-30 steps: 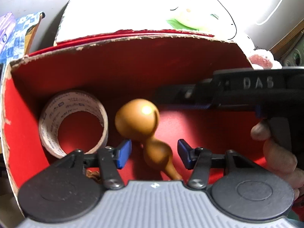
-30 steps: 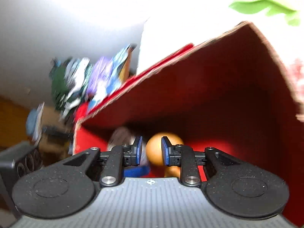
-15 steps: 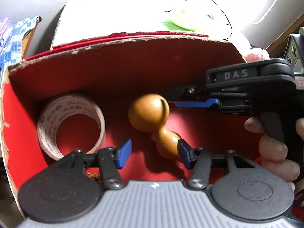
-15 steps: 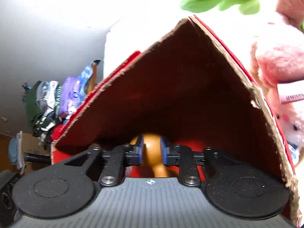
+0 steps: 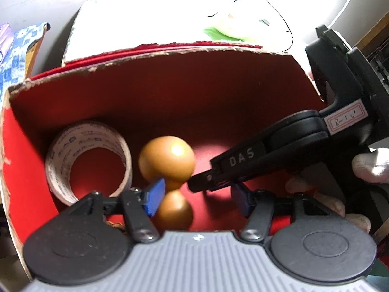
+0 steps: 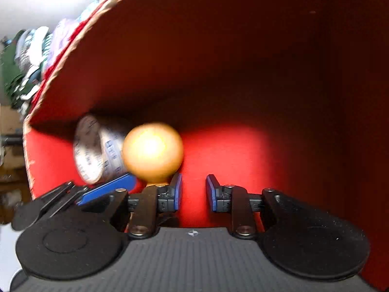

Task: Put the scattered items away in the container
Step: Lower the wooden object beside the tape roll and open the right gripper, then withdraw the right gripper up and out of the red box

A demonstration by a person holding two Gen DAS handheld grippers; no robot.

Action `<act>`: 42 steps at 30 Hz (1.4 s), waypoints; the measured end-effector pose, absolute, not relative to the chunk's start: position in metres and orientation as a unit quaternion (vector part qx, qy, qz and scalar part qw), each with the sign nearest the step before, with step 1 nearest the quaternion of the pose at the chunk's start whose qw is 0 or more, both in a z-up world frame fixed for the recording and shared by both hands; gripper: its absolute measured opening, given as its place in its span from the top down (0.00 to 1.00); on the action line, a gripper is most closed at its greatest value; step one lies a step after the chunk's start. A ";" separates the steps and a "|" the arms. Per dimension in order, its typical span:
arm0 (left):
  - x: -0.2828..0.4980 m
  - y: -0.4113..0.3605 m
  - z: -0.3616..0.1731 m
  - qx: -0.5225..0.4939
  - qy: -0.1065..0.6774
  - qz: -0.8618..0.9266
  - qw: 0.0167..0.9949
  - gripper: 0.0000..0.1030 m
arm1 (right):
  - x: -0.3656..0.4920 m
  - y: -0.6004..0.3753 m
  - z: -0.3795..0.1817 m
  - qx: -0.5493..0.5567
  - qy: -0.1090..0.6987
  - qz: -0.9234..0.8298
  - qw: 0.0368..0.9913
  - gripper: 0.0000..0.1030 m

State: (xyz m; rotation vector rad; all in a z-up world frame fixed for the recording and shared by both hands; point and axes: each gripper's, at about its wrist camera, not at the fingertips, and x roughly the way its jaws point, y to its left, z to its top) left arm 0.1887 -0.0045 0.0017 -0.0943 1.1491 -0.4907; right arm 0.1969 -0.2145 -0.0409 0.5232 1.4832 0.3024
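A brown gourd (image 5: 167,160) lies on the floor of the red box (image 5: 170,90), next to a roll of printed tape (image 5: 90,155). My left gripper (image 5: 197,199) is open just above the gourd's small bulb, holding nothing. My right gripper (image 5: 194,185) reaches into the box from the right, its tip touching the gourd's neck. In the right wrist view the right gripper (image 6: 193,192) is open and empty, with the gourd (image 6: 153,150) just left of its fingers and the tape (image 6: 97,150) behind it.
The box's torn cardboard rim (image 5: 155,56) stands around the items. A white and green plush (image 5: 231,24) lies behind the box. Patterned packets (image 5: 14,48) are at the far left. A pile of cloth (image 6: 24,56) shows outside the box.
My right gripper has dropped deeper into the box, opened and let go of the gourd. The gourd has shifted left toward the tape. My left gripper stayed open.
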 end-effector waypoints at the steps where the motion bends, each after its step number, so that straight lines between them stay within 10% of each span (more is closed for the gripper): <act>1: 0.188 -0.004 0.002 -0.045 0.536 -0.230 0.811 0.40 | 0.197 -0.214 -0.040 0.232 0.663 0.141 0.698 0.75; 42: 0.194 0.004 -0.002 -0.076 0.548 -0.218 0.804 0.25 | 0.202 -0.198 -0.042 0.225 0.621 0.139 0.738 0.56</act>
